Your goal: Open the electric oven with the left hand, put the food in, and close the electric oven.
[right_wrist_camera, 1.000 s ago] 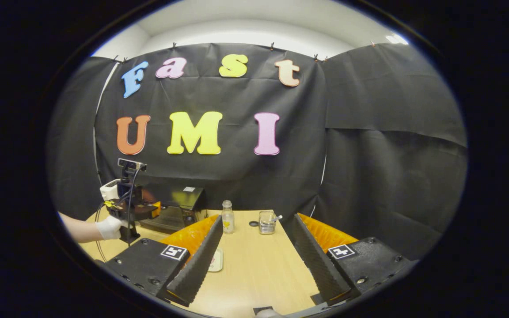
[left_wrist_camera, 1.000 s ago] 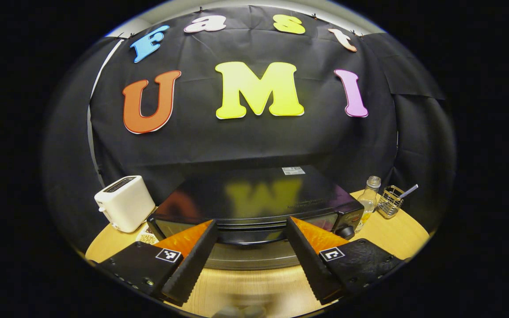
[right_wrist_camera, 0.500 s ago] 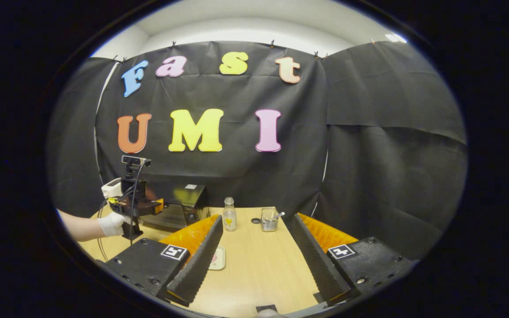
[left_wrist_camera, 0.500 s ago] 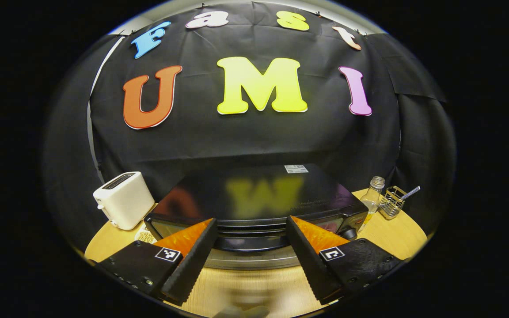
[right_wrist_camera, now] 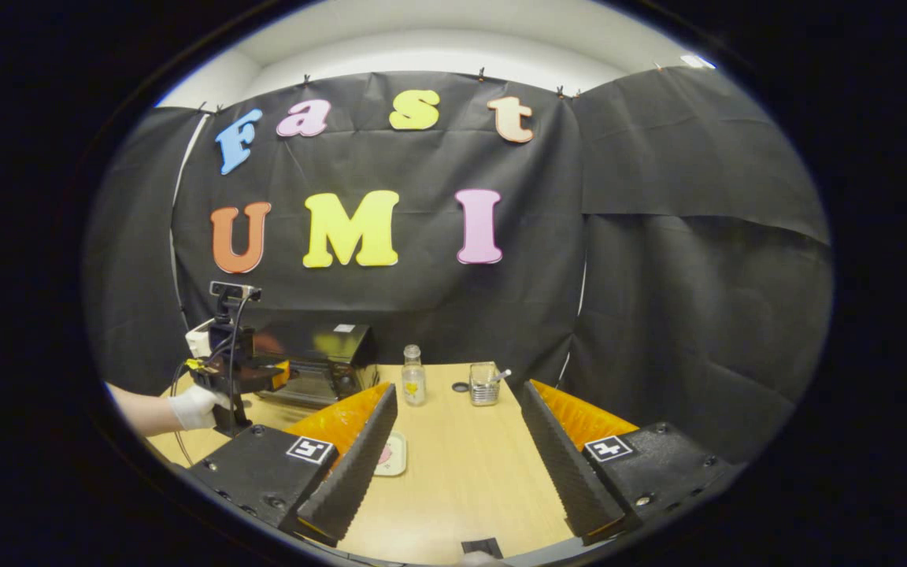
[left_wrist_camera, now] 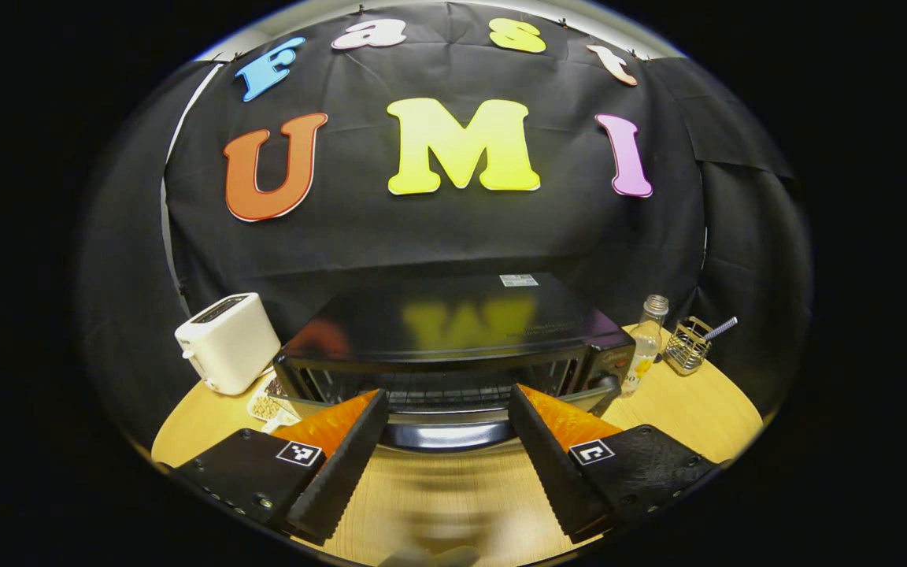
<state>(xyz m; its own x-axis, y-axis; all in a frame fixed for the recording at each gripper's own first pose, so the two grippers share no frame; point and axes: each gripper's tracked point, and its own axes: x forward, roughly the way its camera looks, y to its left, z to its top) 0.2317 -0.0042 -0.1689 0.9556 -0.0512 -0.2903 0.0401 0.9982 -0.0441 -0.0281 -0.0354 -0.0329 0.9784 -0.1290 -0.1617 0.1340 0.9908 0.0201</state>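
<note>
Fingers of left gripper [left_wrist_camera: 447,449] and right gripper [right_wrist_camera: 460,453] spread wide, empty; oven door [left_wrist_camera: 438,429] ajar.

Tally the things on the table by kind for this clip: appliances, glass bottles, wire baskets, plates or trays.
Appliances: 2, the oven and the toaster
Glass bottles: 1, the bottle
Wire baskets: 1, the basket
Plates or trays: 2, the tray by the toaster, the plate near the right gripper
Total: 6
</note>
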